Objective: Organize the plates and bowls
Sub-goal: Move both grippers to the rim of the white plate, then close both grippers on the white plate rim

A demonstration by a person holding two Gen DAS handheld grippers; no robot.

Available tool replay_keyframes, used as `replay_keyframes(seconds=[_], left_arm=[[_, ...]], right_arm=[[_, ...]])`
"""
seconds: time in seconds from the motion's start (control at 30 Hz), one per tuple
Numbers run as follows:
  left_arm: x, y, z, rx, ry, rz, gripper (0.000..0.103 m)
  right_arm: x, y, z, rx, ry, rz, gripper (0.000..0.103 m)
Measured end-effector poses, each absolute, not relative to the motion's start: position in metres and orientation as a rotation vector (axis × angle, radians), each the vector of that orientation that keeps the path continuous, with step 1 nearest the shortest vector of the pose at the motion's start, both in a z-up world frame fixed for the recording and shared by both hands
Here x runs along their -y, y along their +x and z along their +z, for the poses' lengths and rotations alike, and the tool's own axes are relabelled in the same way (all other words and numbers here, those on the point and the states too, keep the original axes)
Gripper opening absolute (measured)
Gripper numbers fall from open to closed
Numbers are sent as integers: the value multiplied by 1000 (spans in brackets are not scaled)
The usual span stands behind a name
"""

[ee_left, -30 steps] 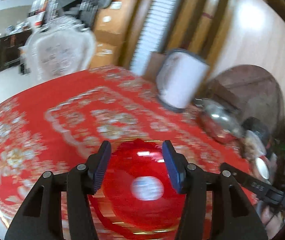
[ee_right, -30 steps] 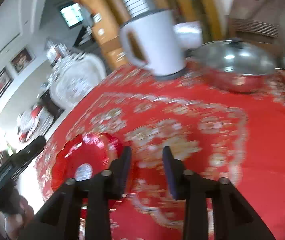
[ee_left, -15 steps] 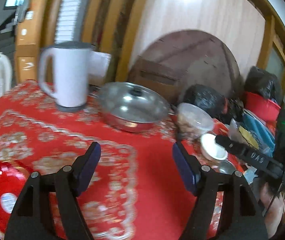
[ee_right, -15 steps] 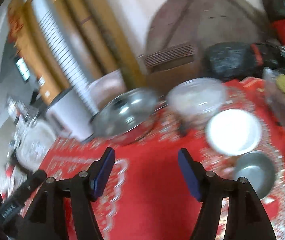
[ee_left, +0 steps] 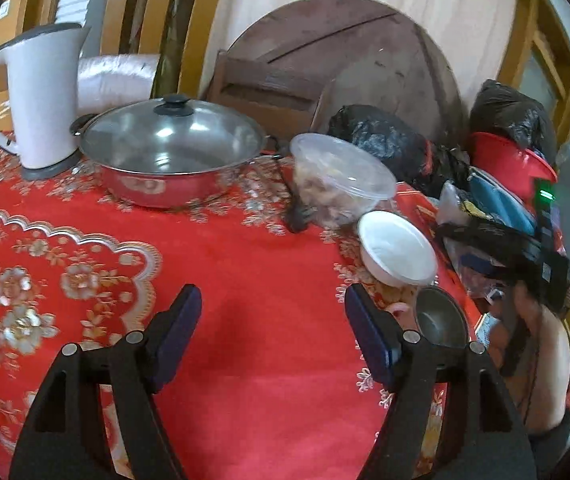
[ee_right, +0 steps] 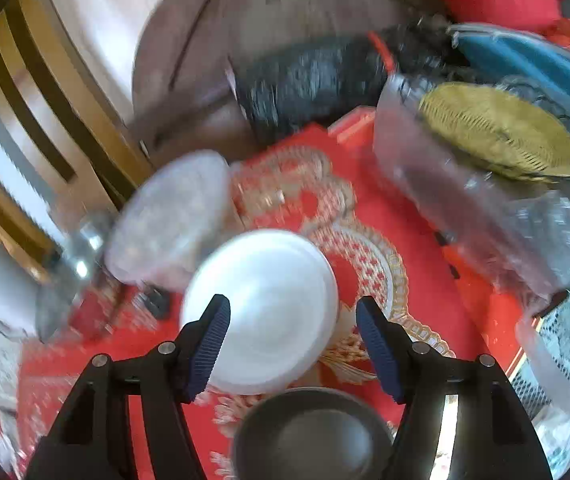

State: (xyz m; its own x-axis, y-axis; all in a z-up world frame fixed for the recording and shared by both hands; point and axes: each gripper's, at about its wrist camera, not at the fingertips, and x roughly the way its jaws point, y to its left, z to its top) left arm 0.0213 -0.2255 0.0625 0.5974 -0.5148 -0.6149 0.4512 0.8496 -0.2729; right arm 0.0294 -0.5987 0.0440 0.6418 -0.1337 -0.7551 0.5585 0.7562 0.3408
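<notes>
Red, gold-patterned cloth covers the table (ee_left: pixel 269 264), which is crowded along its far and right sides. Nearest the right gripper (ee_right: pixel 293 344), whose jaws stand wide apart and hold nothing, is a small round grey metal bowl (ee_right: pixel 313 436), directly below the fingers; just beyond it sits a round white foam bowl (ee_right: pixel 261 308), framed between the fingertips. The left gripper (ee_left: pixel 273 340) is likewise spread wide and empty, hovering over bare cloth well apart from both bowls. Farther back stand a clear lidded plastic container of food (ee_left: pixel 337 180), a steel pan with glass lid (ee_left: pixel 169 156) and a white electric kettle (ee_left: pixel 41 96). Judgement: the white foam bowl appears to be the next pick. Its wall is likely light and crushable, so grip the rim gently, lift straight up, and avoid knocking the metal bowl beside it.
</notes>
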Motion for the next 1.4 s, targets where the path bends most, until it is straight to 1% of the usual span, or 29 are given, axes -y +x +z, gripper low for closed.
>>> replay_keyframes(seconds=[0.07, 0.13, 0.23, 0.27, 0.3, 0.33, 0.37, 0.43, 0.73, 0.83, 1.0, 1.23, 1.4], left_arm=[[234, 15, 55, -732, -112, -576, 74], [246, 13, 47, -736, -110, -591, 74], [253, 16, 30, -766, -129, -599, 74], [252, 16, 27, -767, -135, -596, 74], [251, 17, 22, -766, -140, -590, 74], [250, 19, 18, -769, -140, -582, 74], [249, 21, 15, -779, -139, -579, 74], [246, 26, 13, -792, -152, -577, 74], [232, 45, 10, -840, -207, -577, 74], [226, 51, 6, -851, -225, -554, 74], [227, 54, 3, -874, -216, -552, 74], [228, 49, 8, -874, -165, -547, 74], [223, 60, 8, -886, -124, -511, 74]], right_arm=[[603, 39, 33, -826, 557, -454, 67], [606, 42, 27, -840, 571, -451, 62], [609, 44, 20, -856, 591, -439, 45], [611, 45, 17, -868, 598, -438, 32], [613, 46, 14, -879, 606, -435, 22], [613, 46, 13, -880, 611, -436, 22], [613, 47, 11, -887, 608, -440, 19], [612, 48, 10, -894, 599, -444, 17], [603, 51, 11, -927, 570, -411, 17], [606, 49, 10, -929, 596, -374, 13], [600, 44, 15, -934, 645, -278, 12], [551, 68, 12, -999, 579, -159, 11], [511, 80, 11, -1055, 496, -70, 13]])
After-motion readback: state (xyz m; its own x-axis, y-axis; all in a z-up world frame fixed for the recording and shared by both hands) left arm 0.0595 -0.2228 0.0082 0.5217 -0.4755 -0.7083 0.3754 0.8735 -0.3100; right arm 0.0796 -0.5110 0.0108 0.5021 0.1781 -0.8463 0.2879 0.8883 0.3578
